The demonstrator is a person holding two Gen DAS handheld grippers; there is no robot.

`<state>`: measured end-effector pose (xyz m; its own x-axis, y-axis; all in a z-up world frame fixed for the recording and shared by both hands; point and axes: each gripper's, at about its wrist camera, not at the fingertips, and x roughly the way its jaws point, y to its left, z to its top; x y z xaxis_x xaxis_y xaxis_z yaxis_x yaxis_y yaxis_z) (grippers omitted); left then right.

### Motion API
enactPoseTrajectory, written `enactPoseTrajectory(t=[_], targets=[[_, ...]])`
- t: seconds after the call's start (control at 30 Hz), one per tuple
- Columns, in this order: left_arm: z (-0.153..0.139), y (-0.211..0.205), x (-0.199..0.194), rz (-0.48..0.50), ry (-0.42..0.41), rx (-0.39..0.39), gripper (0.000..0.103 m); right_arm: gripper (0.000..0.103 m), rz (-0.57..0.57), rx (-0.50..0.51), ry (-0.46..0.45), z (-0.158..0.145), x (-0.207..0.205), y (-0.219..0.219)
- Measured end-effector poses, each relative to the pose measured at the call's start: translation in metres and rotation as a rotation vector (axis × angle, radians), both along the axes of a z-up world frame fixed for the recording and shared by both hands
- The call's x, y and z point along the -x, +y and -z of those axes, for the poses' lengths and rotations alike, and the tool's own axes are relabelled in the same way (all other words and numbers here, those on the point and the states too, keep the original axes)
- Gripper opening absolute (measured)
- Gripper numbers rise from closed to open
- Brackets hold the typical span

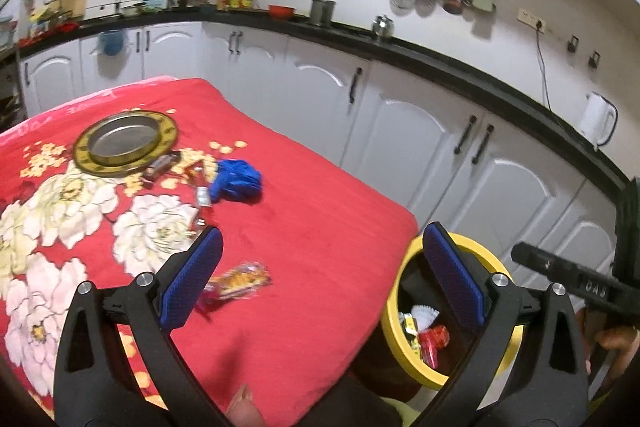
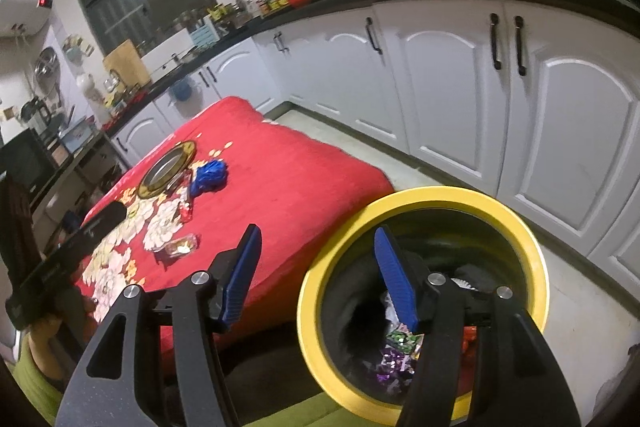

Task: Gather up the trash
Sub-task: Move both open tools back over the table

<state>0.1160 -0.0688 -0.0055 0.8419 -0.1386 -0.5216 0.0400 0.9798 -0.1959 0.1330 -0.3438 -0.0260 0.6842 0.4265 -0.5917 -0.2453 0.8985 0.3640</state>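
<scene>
Bare red cloth-covered desk lies open between blue crumpled bag and yellow-rimmed round bin; bin mouth unobstructed. Clear orange snack wrapper on near cloth.

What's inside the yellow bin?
The yellow bin has a dark lining and holds wrappers: red ones, a shiny purple-green one and white crinkly paper. The right tool hides part of it, and anything under the pile is covered.

I am holding both tools spread wide with nothing between their blue pads, the left tool angling forward and down from its wrist, the right tool tilting downward, its black body also showing in the left wrist view.
</scene>
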Motion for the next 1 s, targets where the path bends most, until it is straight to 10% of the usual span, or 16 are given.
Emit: enactPoseTrajectory(t=[1.0], targets=[[-0.016, 0.128, -0.007, -0.203, -0.007, -0.044, 0.092, 0.057, -0.277, 0.089, -0.040, -0.017, -0.006, 0.141]])
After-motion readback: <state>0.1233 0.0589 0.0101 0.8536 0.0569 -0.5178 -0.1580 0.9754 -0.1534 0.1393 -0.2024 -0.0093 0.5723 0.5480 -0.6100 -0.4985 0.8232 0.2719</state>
